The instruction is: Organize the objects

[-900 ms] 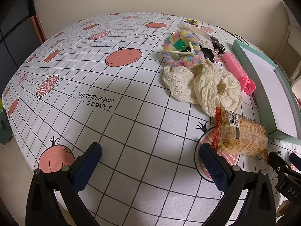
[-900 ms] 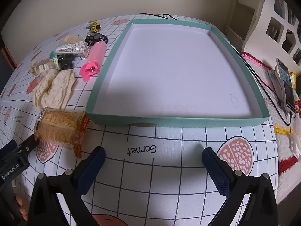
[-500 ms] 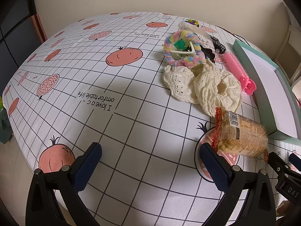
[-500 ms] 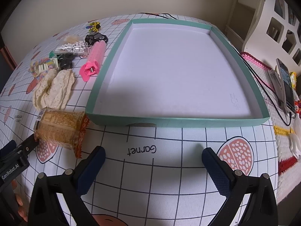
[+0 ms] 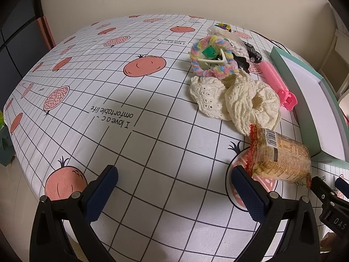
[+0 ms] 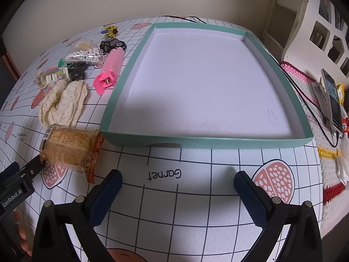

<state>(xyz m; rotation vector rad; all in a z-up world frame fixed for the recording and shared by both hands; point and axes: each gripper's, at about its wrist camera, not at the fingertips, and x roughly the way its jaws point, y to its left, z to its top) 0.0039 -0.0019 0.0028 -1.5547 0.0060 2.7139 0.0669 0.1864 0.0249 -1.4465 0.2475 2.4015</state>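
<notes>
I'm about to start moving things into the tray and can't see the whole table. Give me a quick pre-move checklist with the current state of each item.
1. Left hand-held gripper open and holding nothing: ok.
2. Right hand-held gripper open and holding nothing: ok.
3. Tray has nothing in it, with room for items: ok.
4. Snack pack reachable: ok, it lies just ahead of the left gripper's right finger, beside the tray's near corner.
5. Snack pack free of other items: cannot tell, the lace scrunchies meet its far end.
6. Small items separated for single picks: not ok, the rainbow scrunchie, clips and bead bag are piled together.
</notes>
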